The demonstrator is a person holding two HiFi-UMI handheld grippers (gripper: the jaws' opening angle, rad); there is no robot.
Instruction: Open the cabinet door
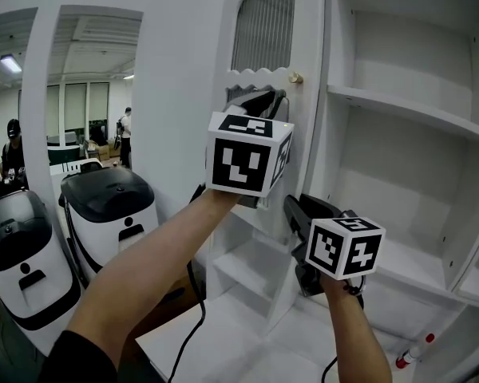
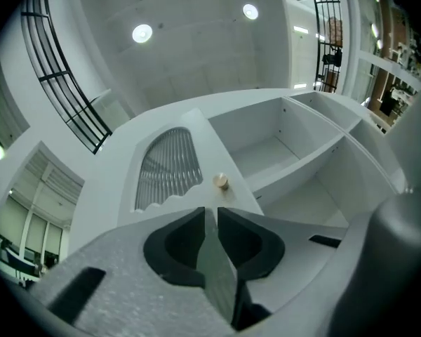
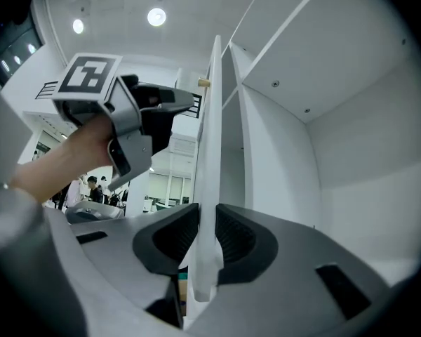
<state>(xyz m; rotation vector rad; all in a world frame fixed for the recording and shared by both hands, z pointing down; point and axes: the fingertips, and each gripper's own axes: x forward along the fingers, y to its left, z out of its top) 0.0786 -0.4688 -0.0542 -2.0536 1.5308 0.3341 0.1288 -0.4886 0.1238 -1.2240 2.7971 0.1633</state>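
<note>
One wide, bright room opens at our left, with people (image 1: 125,134) far off in it and well apart from the job. Ahead stands the white cabinet (image 1: 399,110), its right-hand shelves bare and uncovered, resting on a white surface (image 1: 247,349). Two white machines with black tops (image 1: 112,206) wait at the left, beyond that surface. The cabinet door (image 1: 259,54), tall and narrow with a ribbed arched pane, stands upright and a little ajar, its free edge toward the shelves, so we judge the swing runs out toward us and leftward. Our right gripper (image 3: 207,220) is the nearer one, set low on that upright edge. Its fingers (image 3: 170,239) pinch the panel from both faces, and the edge runs straight up between them. Our left gripper (image 2: 210,213) sits higher, by the door's front face, its fingers drawn nearly together with a slim gap and nothing in it. A red-capped marker (image 1: 413,356) lies at the cabinet's foot. The small brass knob (image 2: 220,182) lies just above and ahead of the left fingers, untouched
</note>
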